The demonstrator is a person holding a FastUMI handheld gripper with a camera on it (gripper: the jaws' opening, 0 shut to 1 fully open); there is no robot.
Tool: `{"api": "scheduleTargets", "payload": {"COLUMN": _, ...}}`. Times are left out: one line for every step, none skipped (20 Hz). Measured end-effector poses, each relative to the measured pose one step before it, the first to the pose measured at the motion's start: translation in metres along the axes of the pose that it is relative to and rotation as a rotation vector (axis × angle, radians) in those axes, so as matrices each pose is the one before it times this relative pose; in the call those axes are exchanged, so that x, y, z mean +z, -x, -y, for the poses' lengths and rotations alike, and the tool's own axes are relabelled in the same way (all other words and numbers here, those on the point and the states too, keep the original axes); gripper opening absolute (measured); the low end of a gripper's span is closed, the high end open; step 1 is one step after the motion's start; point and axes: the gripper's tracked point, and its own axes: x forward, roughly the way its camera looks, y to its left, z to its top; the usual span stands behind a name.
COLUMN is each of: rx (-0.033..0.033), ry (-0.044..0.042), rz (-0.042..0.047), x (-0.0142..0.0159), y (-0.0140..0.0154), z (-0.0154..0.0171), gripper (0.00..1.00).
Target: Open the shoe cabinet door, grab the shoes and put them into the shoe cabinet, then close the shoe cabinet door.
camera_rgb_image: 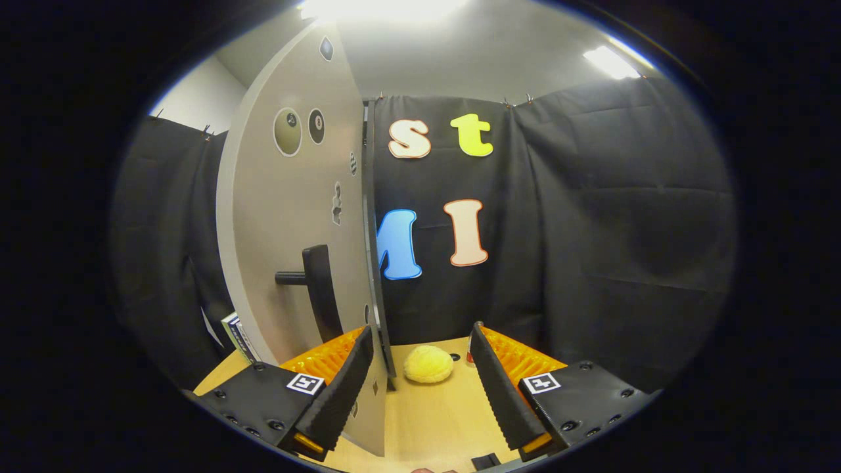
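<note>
The grey shoe cabinet door (289, 217) stands ajar, swung out toward me, its free edge running down just beside my left finger. A black handle (318, 289) sticks out of the door face, above and left of the left finger. My gripper (424, 341) is open, with nothing between its fingers. A fluffy yellow shoe (428, 363) lies on the wooden table (427, 420), just ahead of the fingers in the gap between them. The cabinet's inside is hidden behind the door.
Black cloth walls close the booth behind and to the right. Round and odd-shaped stickers dot the door face. A striped box or book (238, 336) leans at the table's left, beyond the door. A small red-and-white thing (469, 358) sits near the right finger's tip.
</note>
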Motion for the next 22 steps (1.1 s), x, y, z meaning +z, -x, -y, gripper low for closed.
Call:
{"api": "scheduleTargets", "payload": {"rx": 0.00486, "ry": -0.00314, "rz": -0.00086, "x": -0.00079, "y": 0.00102, "z": -0.01027, "gripper": 0.94}}
{"api": "scheduleTargets", "payload": {"rx": 0.00575, "ry": 0.00143, "rz": -0.00231, "x": -0.00073, "y": 0.00051, "z": -0.01177, "gripper": 0.94}}
{"api": "scheduleTargets", "payload": {"rx": 0.00740, "ry": 0.00301, "rz": 0.00336, "x": -0.00032, "y": 0.00015, "z": -0.01174, "gripper": 0.94}}
{"api": "scheduleTargets", "payload": {"rx": 0.00740, "ry": 0.00202, "rz": 0.00052, "x": -0.00104, "y": 0.00063, "z": -0.01238, "gripper": 0.94}}
{"api": "scheduleTargets", "payload": {"rx": 0.00814, "ry": -0.00133, "rz": 0.00369, "x": -0.00067, "y": -0.00089, "z": -0.01189, "gripper": 0.95}}
{"api": "scheduleTargets", "payload": {"rx": 0.01144, "ry": -0.00238, "rz": 0.00305, "x": -0.00106, "y": -0.00106, "z": -0.01319, "gripper": 0.95}}
{"api": "scheduleTargets", "payload": {"rx": 0.01354, "ry": -0.00455, "rz": -0.00062, "x": -0.00051, "y": -0.00230, "z": -0.01198, "gripper": 0.95}}
{"api": "scheduleTargets", "payload": {"rx": 0.01284, "ry": 0.00216, "rz": 0.00357, "x": -0.00158, "y": -0.00292, "z": -0.01078, "gripper": 0.95}}
{"api": "scheduleTargets", "payload": {"rx": 0.00896, "ry": 0.00642, "rz": -0.00222, "x": 0.00002, "y": -0.00422, "z": -0.00954, "gripper": 0.95}}
{"api": "scheduleTargets", "payload": {"rx": 0.00914, "ry": 0.01104, "rz": -0.00483, "x": -0.00140, "y": -0.00311, "z": -0.00906, "gripper": 0.95}}
{"api": "scheduleTargets", "payload": {"rx": 0.01173, "ry": 0.00891, "rz": -0.00045, "x": 0.00040, "y": -0.00417, "z": -0.00871, "gripper": 0.95}}
{"api": "scheduleTargets", "payload": {"rx": 0.01402, "ry": 0.00483, "rz": 0.00012, "x": 0.00095, "y": -0.00394, "z": -0.00998, "gripper": 0.95}}
{"api": "scheduleTargets", "payload": {"rx": 0.01884, "ry": 0.00062, "rz": 0.00254, "x": -0.00004, "y": -0.00328, "z": -0.00920, "gripper": 0.95}}
{"api": "scheduleTargets", "payload": {"rx": 0.01728, "ry": -0.00034, "rz": 0.00206, "x": 0.00089, "y": -0.00279, "z": -0.00812, "gripper": 0.95}}
{"api": "scheduleTargets", "payload": {"rx": 0.01446, "ry": 0.00199, "rz": 0.00096, "x": 0.00132, "y": -0.00151, "z": -0.00588, "gripper": 0.95}}
{"api": "scheduleTargets", "payload": {"rx": 0.01655, "ry": 0.00317, "rz": -0.00255, "x": 0.00032, "y": -0.00174, "z": -0.00582, "gripper": 0.95}}
{"api": "scheduleTargets", "payload": {"rx": 0.01115, "ry": 0.00362, "rz": -0.00134, "x": -0.00021, "y": -0.00105, "z": -0.00394, "gripper": 0.95}}
{"api": "scheduleTargets", "payload": {"rx": 0.00572, "ry": 0.00277, "rz": 0.00140, "x": 0.00079, "y": -0.00131, "z": -0.00247, "gripper": 0.95}}
{"api": "scheduleTargets", "payload": {"rx": 0.01017, "ry": -0.00005, "rz": -0.00023, "x": 0.00044, "y": -0.00136, "z": -0.00295, "gripper": 0.95}}
{"api": "scheduleTargets", "payload": {"rx": 0.00587, "ry": 0.00151, "rz": -0.00326, "x": -0.00081, "y": -0.00087, "z": -0.00198, "gripper": 0.95}}
{"api": "scheduleTargets", "payload": {"rx": 0.00387, "ry": 0.00306, "rz": -0.00267, "x": 0.00007, "y": -0.00127, "z": -0.00107, "gripper": 0.95}}
{"api": "scheduleTargets", "payload": {"rx": 0.00310, "ry": 0.00303, "rz": -0.00415, "x": -0.00128, "y": -0.00069, "z": -0.00068, "gripper": 0.95}}
